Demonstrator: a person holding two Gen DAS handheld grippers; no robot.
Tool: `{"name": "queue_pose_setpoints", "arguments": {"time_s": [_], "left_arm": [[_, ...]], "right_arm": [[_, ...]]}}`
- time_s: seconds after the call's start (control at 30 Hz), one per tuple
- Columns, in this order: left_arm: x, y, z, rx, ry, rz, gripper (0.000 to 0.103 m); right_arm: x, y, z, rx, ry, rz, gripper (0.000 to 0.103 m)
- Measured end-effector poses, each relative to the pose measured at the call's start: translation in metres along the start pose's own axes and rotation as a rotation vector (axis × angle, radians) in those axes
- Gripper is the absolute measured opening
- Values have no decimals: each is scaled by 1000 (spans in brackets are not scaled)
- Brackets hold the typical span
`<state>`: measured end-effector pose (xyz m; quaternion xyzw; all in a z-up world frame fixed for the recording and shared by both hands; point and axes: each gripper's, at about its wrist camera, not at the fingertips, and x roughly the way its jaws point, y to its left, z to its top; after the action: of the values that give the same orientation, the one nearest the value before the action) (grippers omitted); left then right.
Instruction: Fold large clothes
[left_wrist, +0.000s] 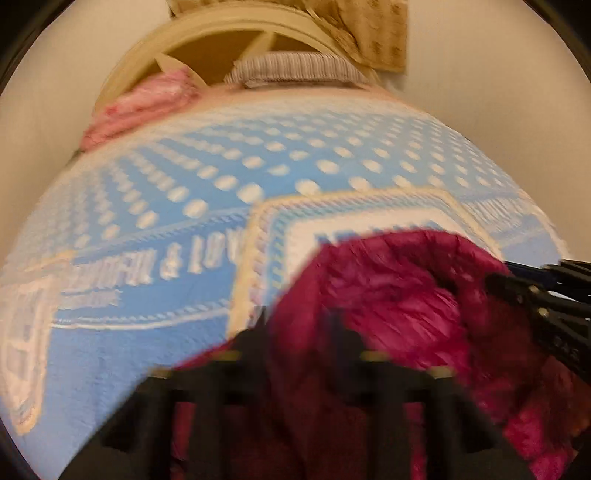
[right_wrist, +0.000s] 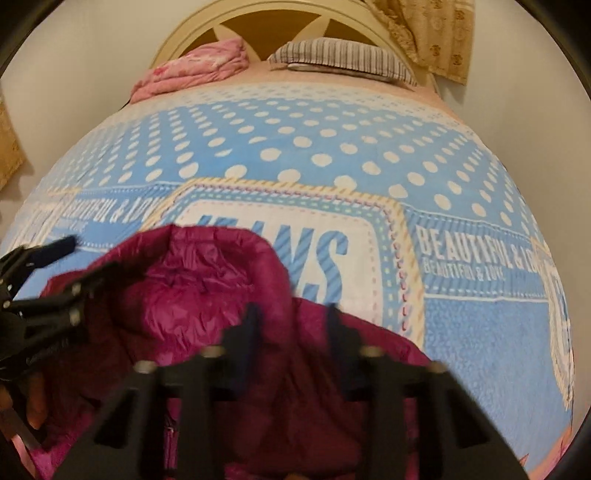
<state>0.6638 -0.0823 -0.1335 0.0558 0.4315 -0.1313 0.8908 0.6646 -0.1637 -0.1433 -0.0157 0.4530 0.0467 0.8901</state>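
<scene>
Two grippers are down on the magenta puffer jacket (right_wrist: 192, 291), which lies bunched at the near end of the bed on the blue polka-dot blanket (right_wrist: 295, 147), its hood mouth gaping toward the headboard. The right gripper (right_wrist: 291, 314) has its fingers drawn narrow with a ridge of the shiny quilted fabric between them; it looks pinched on the jacket, though blur hides the pads. The left gripper (left_wrist: 299, 325) is likewise narrow and buried in jacket fabric, seemingly gripping it too.

My worry: that slick shell slips easily. If either pinch holds only a thin outer layer, a pull could slide the fabric free, or drag up one layer and leave the padding bunched beneath. The two grippers also sit close together, so they could knock each other.

Around them, a pink folded quilt (right_wrist: 195, 66) and a striped pillow (right_wrist: 343, 59) lie by the cream headboard (right_wrist: 207, 26), well apart from the jacket. A patterned curtain (right_wrist: 439, 33) hangs beyond. Nothing blocks the open blanket ahead.
</scene>
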Motion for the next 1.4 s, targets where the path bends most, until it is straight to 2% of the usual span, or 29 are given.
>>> {"name": "queue_pose_setpoints", "arguments": {"time_s": [0.03,0.17,0.37,0.43,0.47,0.5,0.53,0.57,0.7,0.73,0.83,0.87,0.9,0.97,1.0,1.07,1.1,1.17,1.3,1.4], "left_arm": [[-4,0,-1,1,-10,5,18],[-34,6,-10,-1,-64,-6,7],[-56,12,-40,16,-81,-27,7],[-58,12,-38,16,-108,38,7],[-57,14,-34,0,-98,41,7],[-55,16,-29,-25,-91,16,7],[-54,18,-25,-40,-92,18,8],[-52,18,-21,-42,-93,27,8],[-32,14,-3,-51,-55,55,8],[-27,15,0,-69,-53,33,9],[-13,22,2,-130,-16,-139,9],[-11,23,2,-139,-7,-173,9],[-7,23,2,-140,5,-180,9],[-1,22,3,-142,28,-125,10],[-2,23,3,-143,9,-105,16],[-3,20,3,-132,-11,-63,79],[-4,19,3,-137,-16,-78,85],[-6,14,4,-141,-22,-109,86],[-6,4,12,-121,-24,-79,86],[19,1,20,-122,71,-25,86]], "right_arm": [[-3,1,-4,-16,-4,-3,17],[-25,1,-21,-51,-35,-11,12],[-46,-14,-47,-55,-63,-38,9],[-42,-21,-48,-43,-57,-13,10],[-45,-25,-46,-16,-77,-13,13],[-49,-29,-42,18,-105,-4,46],[-52,-31,-38,44,-120,24,100],[-56,-31,-35,64,-142,55,101],[-52,-9,-16,-23,-159,20,101],[-49,-8,-13,-30,-155,28,101],[-31,-5,-3,-10,-133,32,101],[-27,-5,-2,-4,-130,36,101],[-20,-3,-1,0,-127,45,101],[-19,-4,-4,-5,-125,55,101],[-17,-2,-6,-15,-127,57,101],[-20,-1,-12,-33,-134,56,101],[-20,0,-13,-41,-135,50,101],[-20,0,-15,-49,-128,43,101],[-18,-2,-8,-59,-129,21,101],[-12,-4,1,-67,-118,2,101]]}}
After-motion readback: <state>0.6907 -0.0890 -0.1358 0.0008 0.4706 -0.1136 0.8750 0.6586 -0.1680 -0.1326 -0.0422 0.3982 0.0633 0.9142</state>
